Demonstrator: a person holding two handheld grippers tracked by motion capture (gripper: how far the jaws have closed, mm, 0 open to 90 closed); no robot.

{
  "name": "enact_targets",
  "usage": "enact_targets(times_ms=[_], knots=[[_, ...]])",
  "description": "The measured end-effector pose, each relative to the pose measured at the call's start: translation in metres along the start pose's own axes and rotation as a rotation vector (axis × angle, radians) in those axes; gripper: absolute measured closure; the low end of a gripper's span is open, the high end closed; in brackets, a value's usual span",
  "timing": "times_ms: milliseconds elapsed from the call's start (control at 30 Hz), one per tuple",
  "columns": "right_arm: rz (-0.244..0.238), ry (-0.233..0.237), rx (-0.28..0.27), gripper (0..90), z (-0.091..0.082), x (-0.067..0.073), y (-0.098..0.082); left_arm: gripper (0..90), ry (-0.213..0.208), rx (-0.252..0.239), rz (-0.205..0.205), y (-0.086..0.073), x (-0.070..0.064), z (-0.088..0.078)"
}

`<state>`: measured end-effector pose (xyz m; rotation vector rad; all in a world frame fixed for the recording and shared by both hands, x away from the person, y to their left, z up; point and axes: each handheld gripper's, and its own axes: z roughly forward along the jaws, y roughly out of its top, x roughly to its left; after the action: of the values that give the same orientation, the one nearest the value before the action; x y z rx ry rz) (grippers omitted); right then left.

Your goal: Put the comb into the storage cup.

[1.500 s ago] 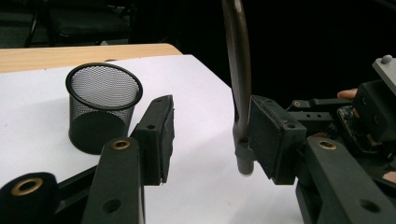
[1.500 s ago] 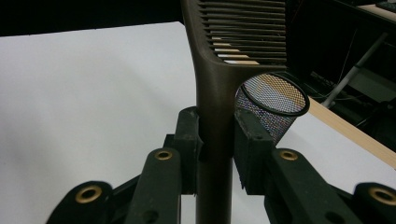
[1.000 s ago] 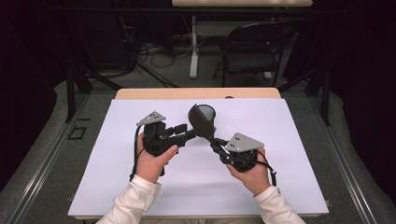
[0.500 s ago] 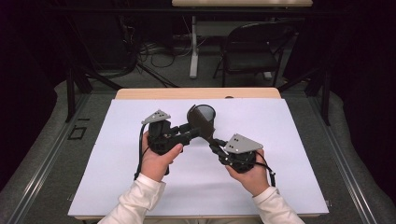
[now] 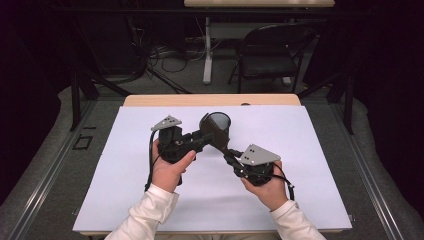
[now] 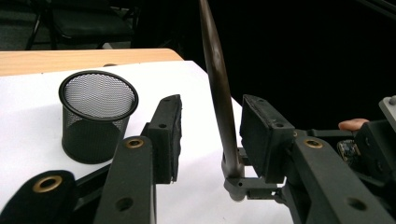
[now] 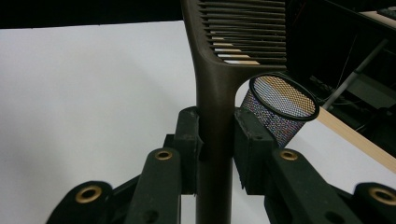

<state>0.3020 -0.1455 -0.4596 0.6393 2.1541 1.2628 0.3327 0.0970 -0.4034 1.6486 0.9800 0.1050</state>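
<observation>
A person seated at the bench (image 5: 150,220) is holding a brown slotted spatula (image 7: 219,79) up off the white sheet (image 5: 300,165), just in front of a black mesh cup (image 5: 218,124) that is standing upright near the sheet's far edge. The right gripper (image 7: 217,140) is clamping the spatula's handle, its fingers (image 7: 189,140) pressing on both sides of the shaft, so the slotted blade is rising above them with the cup just behind it and to the side. The left gripper (image 6: 210,135) is reaching in from the other side of the cup, and its fingers (image 6: 170,135) have just been closing around the spatula; in the left gripper view the blade is standing edge-on between them, close beside one pad, with a clear gap to the other, so they are not yet gripping it. In the high view the left gripper (image 5: 197,141) is sitting just below and left of the cup, and the right gripper (image 5: 231,156) just below and right of it, the two nearly meeting in front of the cup. Both sleeves are white.
</observation>
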Motion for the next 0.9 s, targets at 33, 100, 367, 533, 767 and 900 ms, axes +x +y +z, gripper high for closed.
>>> enact_targets(times_ms=[33,100,367,533,767,900], knots=[[-0.004,-0.001,0.003,73.1,0.0000,0.0006,0.0002,59.1,-0.001,-0.003,-0.005,0.0001,0.0002,-0.0002],[-0.013,-0.001,0.001,73.1,0.0004,0.0017,0.0004,59.8,-0.006,-0.008,-0.016,0.0006,0.0009,-0.0004],[-0.019,0.004,0.003,73.1,0.0012,0.0039,0.0004,64.5,0.000,-0.016,-0.038,0.0025,0.0029,0.0003],[-0.022,0.004,0.004,73.1,0.0022,0.0050,0.0003,65.7,-0.003,-0.019,-0.048,0.0029,0.0030,0.0012],[-0.024,0.008,0.003,73.2,0.0029,0.0063,0.0002,69.9,-0.003,-0.026,-0.054,0.0042,0.0020,0.0009],[-0.025,0.009,0.004,73.1,0.0031,0.0066,0.0002,71.4,-0.007,-0.027,-0.060,0.0047,0.0024,0.0013]])
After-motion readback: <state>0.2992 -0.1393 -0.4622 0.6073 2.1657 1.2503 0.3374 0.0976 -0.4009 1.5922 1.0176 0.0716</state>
